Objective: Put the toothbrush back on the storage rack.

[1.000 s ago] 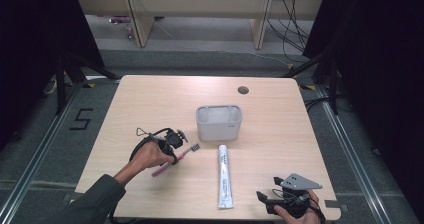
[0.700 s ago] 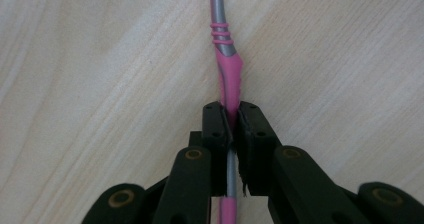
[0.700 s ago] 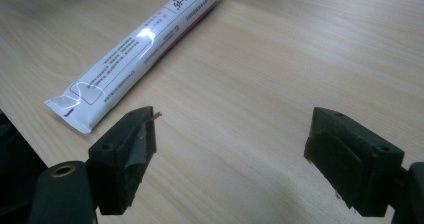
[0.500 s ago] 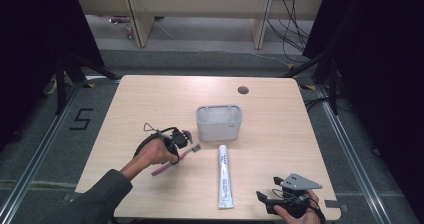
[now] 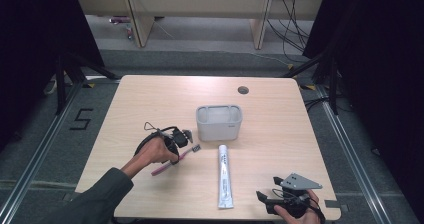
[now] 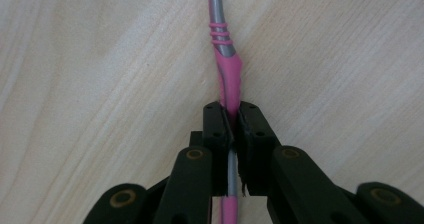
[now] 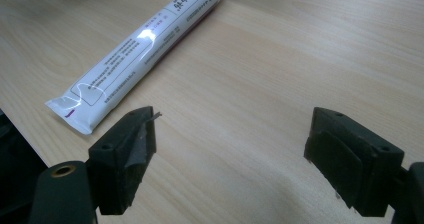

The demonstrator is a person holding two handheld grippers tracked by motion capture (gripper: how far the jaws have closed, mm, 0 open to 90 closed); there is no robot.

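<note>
Toothbrush (image 5: pixel 176 160) in pink and grey lies low over the pale wooden table (image 5: pixel 280 114), left of centre, its bristled head pointing toward the grey plastic holder (image 5: pixel 219 122) that stands near the table's middle. The left gripper (image 6: pixel 231 119) is clamped on the handle: in the left gripper view the two black jaws pinch the pink rubbery grip section, with the grey stem and its three pink rings running on beyond them. From the high view it is hard to say whether the handle's tail rests on the wood or is just clear of it.

As a judgement, the brush is light and stiff, so it should lift without sagging. The smooth grey stem looks slippery and would tend to twist between flat pads, while the soft pink section gives friction. The hold sits where it should, though on a long thin thing a grip away from the middle lets the free end swing if the wrist turns fast.

The right gripper (image 7: pixel 230 149) waits near the table's front right corner, jaws spread wide with nothing between them. The white toothpaste tube (image 5: pixel 224 175) lies flat between the two hands, its crimped end toward the person, just ahead and to the side of the right gripper's jaws. It would dent if squeezed hard.
</note>
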